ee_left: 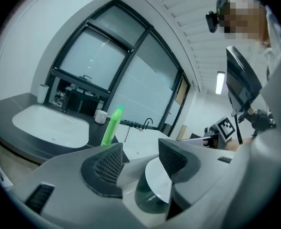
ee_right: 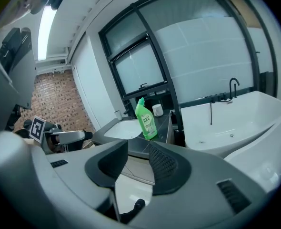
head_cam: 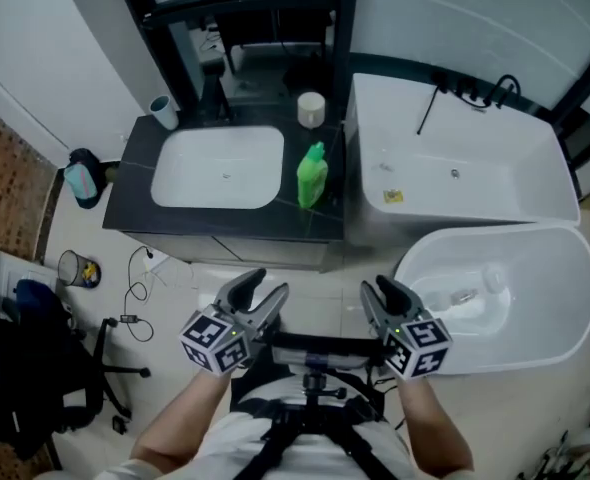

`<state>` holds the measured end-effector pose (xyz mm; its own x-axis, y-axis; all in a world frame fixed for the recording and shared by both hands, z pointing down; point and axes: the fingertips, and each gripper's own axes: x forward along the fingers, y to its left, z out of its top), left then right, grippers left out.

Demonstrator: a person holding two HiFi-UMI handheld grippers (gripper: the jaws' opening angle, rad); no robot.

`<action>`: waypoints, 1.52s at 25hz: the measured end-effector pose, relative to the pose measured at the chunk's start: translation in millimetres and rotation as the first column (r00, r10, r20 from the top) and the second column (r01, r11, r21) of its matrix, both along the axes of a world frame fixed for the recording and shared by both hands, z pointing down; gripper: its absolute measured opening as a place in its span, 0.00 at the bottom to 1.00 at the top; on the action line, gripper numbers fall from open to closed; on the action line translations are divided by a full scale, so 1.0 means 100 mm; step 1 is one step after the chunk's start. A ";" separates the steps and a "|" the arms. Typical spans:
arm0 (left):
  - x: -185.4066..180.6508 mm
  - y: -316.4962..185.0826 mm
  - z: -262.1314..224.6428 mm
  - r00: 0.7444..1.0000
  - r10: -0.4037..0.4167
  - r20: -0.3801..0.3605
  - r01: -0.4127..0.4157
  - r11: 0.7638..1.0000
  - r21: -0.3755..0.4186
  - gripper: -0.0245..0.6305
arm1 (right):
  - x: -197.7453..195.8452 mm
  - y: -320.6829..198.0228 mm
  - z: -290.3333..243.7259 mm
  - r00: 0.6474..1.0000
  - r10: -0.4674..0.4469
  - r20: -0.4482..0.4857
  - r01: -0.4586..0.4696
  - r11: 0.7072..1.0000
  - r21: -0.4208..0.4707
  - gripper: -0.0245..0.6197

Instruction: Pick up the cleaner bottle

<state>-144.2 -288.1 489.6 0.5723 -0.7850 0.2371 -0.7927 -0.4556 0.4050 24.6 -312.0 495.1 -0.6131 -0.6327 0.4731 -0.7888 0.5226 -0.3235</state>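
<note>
Your cleaner bottle [ee_right: 145, 119] carries a white label that reads "AXE"; any smaller print is too fine to make out. It is a bright green plastic bottle with a green angled neck and cap. It stands upright on the dark counter [head_cam: 320, 223], just right of the white basin [head_cam: 218, 168], with a white cup [head_cam: 311, 109] behind it. Your left gripper [head_cam: 263, 288] and right gripper [head_cam: 378, 290] are both well short of the counter, jaws apart with nothing between them.

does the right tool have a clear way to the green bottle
Probably yes: the right tool is open and empty, with nothing between it and the green bottle upright on the counter.
</note>
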 end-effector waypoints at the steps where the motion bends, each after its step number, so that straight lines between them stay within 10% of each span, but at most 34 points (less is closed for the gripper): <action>1: -0.04 -0.08 -0.01 1.000 0.017 0.001 -0.017 1.000 0.006 0.38 | -0.05 -0.05 0.00 1.000 0.013 -0.004 -0.013 1.000 -0.001 0.26; 15: -0.40 -0.71 -0.01 0.966 0.252 -0.059 -0.252 0.968 0.012 0.31 | -0.52 -0.50 -0.05 0.981 0.189 -0.030 -0.189 0.982 -0.005 0.25; 26: -0.27 -0.89 -0.03 0.976 0.204 -0.081 -0.206 0.979 -0.015 0.04 | -0.56 -0.98 -0.10 0.997 0.077 0.007 -0.077 0.997 0.018 0.25; 38: -0.26 -1.32 0.13 0.996 0.084 0.017 -0.082 0.994 -0.065 0.04 | -0.48 -1.25 -0.13 1.000 -0.007 0.009 0.007 1.000 0.025 0.25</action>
<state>-170.6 -420.6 503.1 0.6297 -0.7178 0.2969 -0.7612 -0.4939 0.4202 -23.8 -436.7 482.2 -0.6219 -0.6402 0.4510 -0.7821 0.5361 -0.3176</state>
